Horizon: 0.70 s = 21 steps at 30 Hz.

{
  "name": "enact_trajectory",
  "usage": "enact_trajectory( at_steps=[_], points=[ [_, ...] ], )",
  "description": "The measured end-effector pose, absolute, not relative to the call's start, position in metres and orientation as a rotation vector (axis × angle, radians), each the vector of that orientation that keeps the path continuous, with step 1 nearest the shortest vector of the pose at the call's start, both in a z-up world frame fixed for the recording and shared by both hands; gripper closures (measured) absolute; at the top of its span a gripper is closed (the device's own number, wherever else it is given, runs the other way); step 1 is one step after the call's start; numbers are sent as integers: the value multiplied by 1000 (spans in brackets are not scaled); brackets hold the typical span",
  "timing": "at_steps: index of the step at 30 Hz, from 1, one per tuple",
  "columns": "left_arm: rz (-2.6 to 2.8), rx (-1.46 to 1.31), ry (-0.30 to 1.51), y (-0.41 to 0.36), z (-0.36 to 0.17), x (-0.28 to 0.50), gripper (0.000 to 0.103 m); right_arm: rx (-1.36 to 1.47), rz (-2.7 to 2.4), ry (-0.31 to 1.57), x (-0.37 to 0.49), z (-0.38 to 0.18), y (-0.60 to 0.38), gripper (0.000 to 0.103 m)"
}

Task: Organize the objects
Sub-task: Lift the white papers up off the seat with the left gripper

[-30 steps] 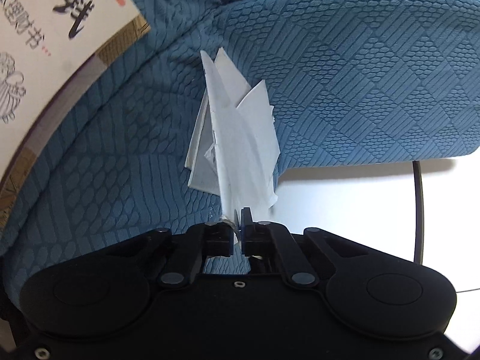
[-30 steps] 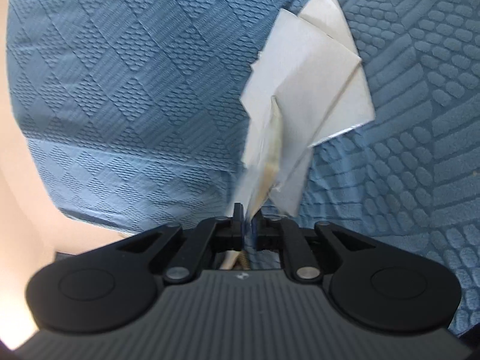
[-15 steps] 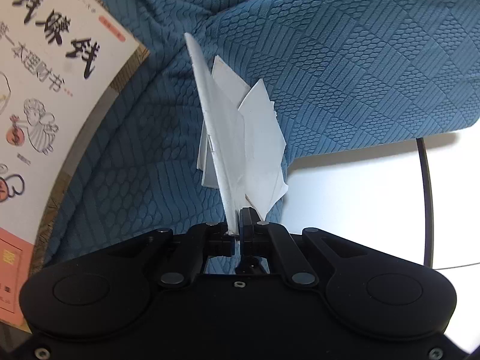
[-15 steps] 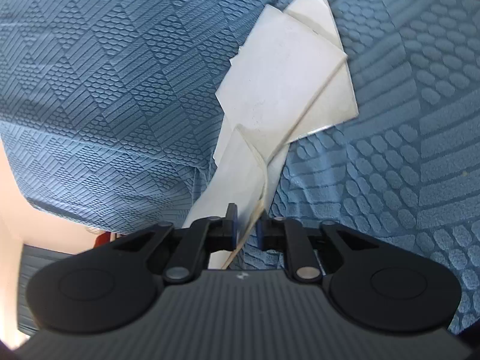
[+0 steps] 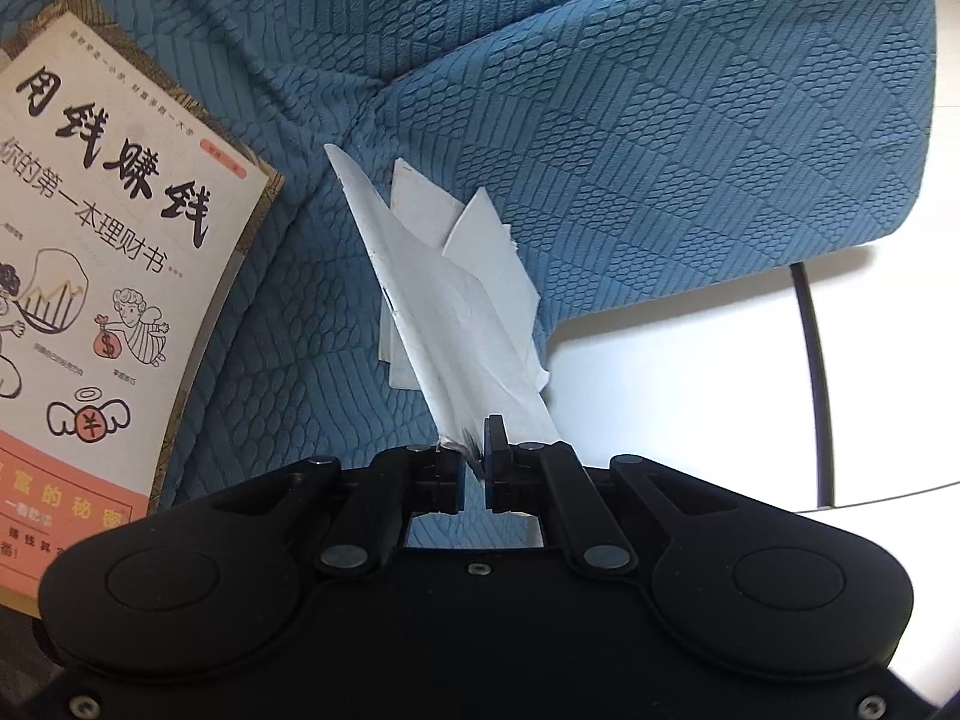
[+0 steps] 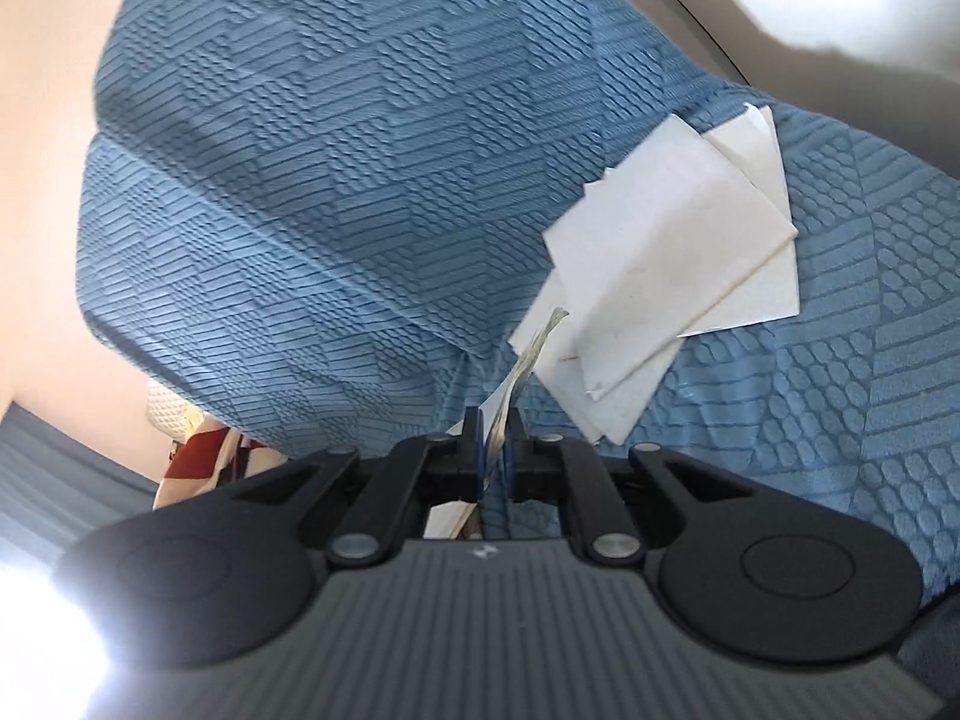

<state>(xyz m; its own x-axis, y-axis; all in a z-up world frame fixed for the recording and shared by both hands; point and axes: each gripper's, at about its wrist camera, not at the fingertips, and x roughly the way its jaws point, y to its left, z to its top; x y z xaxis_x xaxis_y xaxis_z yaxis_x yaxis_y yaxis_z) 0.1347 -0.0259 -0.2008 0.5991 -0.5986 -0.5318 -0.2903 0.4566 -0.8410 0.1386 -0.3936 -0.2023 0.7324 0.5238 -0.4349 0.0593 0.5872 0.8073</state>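
Observation:
A bundle of white paper scraps (image 5: 456,306) stands up from my left gripper (image 5: 477,450), whose jaws are nearly closed on its lower end, above a blue textured sofa cushion (image 5: 660,150). In the right wrist view, white paper sheets (image 6: 666,276) lie spread over the blue cushion (image 6: 300,180). My right gripper (image 6: 493,438) has its jaws slightly apart with a thin paper edge (image 6: 522,372) between them; whether they still pinch it is unclear.
A book with a cream cover and Chinese lettering (image 5: 102,276) lies on the sofa at the left. A white floor (image 5: 690,390) with a black cable (image 5: 816,372) shows at the right. A red and white item (image 6: 198,462) sits below the cushion.
My right gripper's jaws have parted from fully shut and the papers have spread out away from it. My left gripper has pulled back with its bundle, bringing more of the book into view.

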Motion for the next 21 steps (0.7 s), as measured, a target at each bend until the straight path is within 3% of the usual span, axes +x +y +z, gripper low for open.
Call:
enact_trajectory(
  at_steps=[21],
  points=[
    [-361, -1124, 815, 52, -107, 106, 98, 789, 415, 591, 118, -77, -320, 94]
  ],
)
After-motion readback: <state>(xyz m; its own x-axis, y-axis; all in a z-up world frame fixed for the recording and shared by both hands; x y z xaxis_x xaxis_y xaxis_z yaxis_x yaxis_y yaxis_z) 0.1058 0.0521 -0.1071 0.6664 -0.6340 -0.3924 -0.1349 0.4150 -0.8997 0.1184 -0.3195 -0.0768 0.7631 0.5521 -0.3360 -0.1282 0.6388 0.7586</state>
